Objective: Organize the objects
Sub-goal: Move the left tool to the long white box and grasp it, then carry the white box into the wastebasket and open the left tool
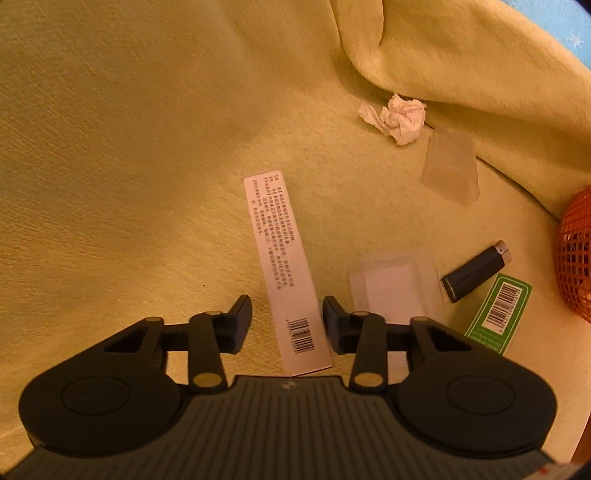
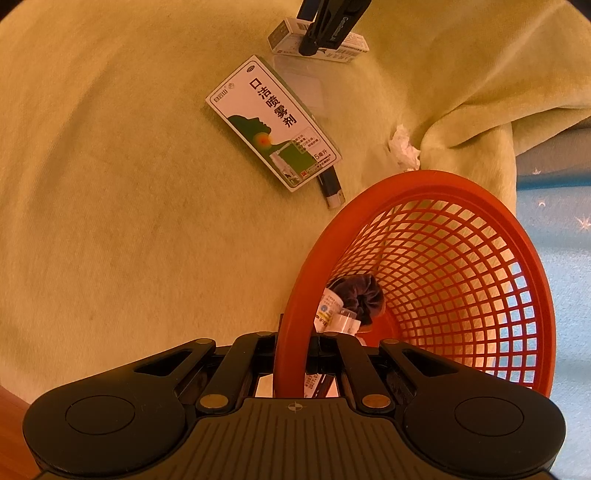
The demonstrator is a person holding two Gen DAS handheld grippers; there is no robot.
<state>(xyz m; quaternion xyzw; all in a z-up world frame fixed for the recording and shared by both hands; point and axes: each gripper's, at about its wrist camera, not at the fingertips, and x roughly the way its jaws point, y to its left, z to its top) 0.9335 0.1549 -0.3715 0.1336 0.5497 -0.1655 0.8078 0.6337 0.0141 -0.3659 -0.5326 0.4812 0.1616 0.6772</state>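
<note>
A long white box (image 1: pixel 291 273) with a barcode lies flat on the yellow blanket (image 1: pixel 129 166). My left gripper (image 1: pixel 287 321) is open and low over it, one finger on each side of the barcode end, neither pad touching it. My right gripper (image 2: pixel 291 354) is shut on the near rim of the orange mesh basket (image 2: pixel 443 258), which tilts toward the camera. Inside the basket lie a dark scrunchie (image 2: pixel 360 295) and small white packages (image 2: pixel 332 310). In the right wrist view the white box (image 2: pixel 286 33) shows at the top under the left gripper (image 2: pixel 310 46).
A green-and-white spray box (image 2: pixel 273 122), a black lighter (image 1: pixel 474 271), a clear plastic blister (image 1: pixel 395 284), another clear plastic piece (image 1: pixel 450 166) and a crumpled tissue (image 1: pixel 399 118) lie on the blanket. A blanket fold (image 1: pixel 461 55) rises behind them. Blue cloth (image 2: pixel 561 266) lies past the basket.
</note>
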